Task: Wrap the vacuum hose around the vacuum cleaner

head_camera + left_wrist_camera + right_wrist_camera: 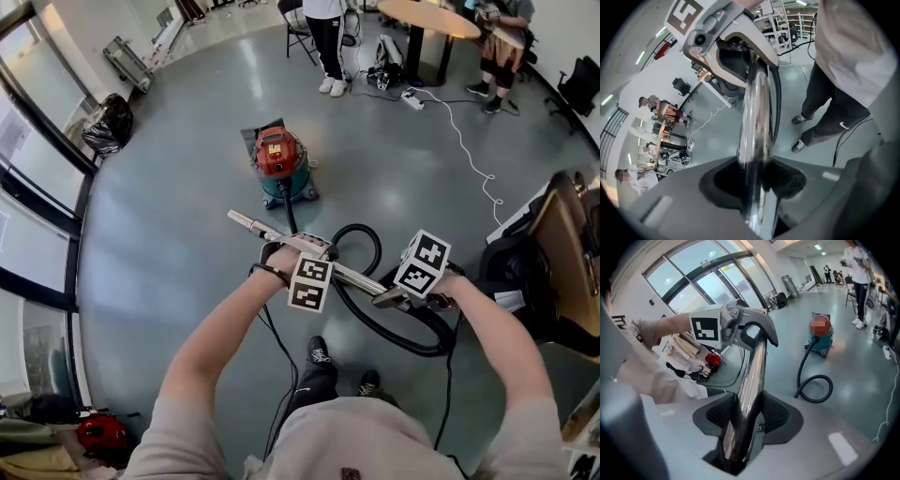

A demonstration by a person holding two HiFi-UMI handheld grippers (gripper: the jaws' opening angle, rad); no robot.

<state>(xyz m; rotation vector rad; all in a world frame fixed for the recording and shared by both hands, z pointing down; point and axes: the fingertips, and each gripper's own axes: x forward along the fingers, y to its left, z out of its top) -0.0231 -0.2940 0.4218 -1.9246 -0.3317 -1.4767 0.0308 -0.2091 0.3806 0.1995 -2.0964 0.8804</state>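
On open floor, centre-left, well ahead of person: red-and-teal vacuum cleaner (280, 161), upright. Nearer: left tongs (757, 192) clamped on shiny metal tube (356, 277), about mid-length. Right tongs (743, 427) clamped on same tube, nearer hose end. Black hose (394, 336) lies in slack loop by person's shoes (319, 354), not wound on cleaner yet. Likely risks: smooth tube twisting or sliding in jaws; loop snagging shoes; hard pull tipping or dragging cleaner.
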